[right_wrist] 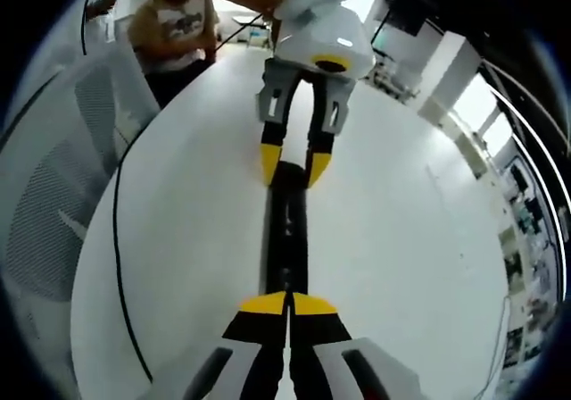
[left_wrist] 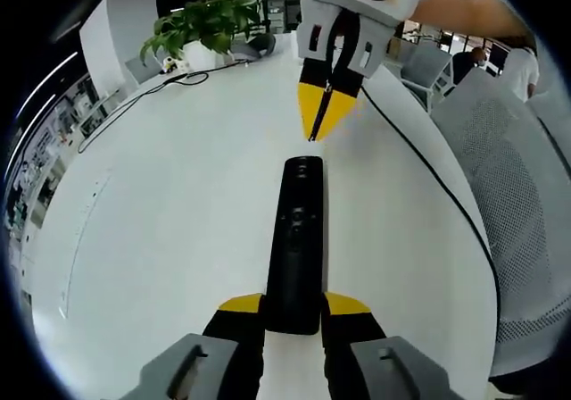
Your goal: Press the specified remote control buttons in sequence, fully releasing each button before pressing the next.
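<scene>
We've got the remote [left_wrist: 295, 244] lying flat on the white table [left_wrist: 161, 239], its near end pinched between the left gripper [left_wrist: 294, 304] jaws; the right gripper [left_wrist: 322, 114], tips pressed together into a point, hovers just past the far end, so we reckon a press is coming up and needs lowering straight onto a button; the right gripper view adds a person standing by the chair [right_wrist: 62, 195], the left gripper view a plant [left_wrist: 207, 25].

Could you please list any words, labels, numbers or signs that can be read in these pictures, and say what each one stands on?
None can be read.
Remote control: its button markings are too small and blurred to read.
Shirt of the person behind the table: a dark print, too blurred to read.
</scene>
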Action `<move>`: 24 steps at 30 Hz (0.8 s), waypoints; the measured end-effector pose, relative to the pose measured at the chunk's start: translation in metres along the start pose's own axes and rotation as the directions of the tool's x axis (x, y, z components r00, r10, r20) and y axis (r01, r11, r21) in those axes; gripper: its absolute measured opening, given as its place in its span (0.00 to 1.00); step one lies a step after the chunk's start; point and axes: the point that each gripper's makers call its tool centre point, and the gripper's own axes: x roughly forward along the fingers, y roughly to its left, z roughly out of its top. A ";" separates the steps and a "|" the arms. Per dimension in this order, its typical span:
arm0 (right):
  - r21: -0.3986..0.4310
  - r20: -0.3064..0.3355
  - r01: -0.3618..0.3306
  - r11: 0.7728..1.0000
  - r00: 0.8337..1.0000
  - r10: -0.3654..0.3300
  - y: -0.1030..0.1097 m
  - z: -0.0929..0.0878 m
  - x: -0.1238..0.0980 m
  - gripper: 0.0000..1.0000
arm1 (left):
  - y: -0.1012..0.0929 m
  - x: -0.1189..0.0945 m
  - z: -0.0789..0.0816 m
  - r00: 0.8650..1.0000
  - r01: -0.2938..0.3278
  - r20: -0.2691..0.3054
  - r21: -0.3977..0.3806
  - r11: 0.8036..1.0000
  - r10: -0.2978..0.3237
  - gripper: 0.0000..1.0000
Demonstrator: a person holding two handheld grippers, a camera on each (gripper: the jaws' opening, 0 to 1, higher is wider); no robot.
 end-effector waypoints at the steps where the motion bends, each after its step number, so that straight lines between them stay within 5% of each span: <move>1: -0.001 -0.002 -0.003 1.000 1.000 0.003 0.000 0.000 0.000 0.00 | 0.000 0.000 0.000 1.000 0.000 0.000 -0.001 1.000 0.000 0.23; 13: -0.022 -0.028 -0.022 1.000 0.999 0.022 -0.001 0.003 0.000 0.00 | -0.001 0.000 0.000 1.000 -0.003 0.004 -0.003 1.000 0.003 0.23; 24: 0.046 -0.080 -0.069 0.997 0.994 0.072 -0.006 -0.002 0.002 0.00 | -0.001 0.001 0.000 1.000 -0.004 -0.002 0.000 1.000 0.004 0.23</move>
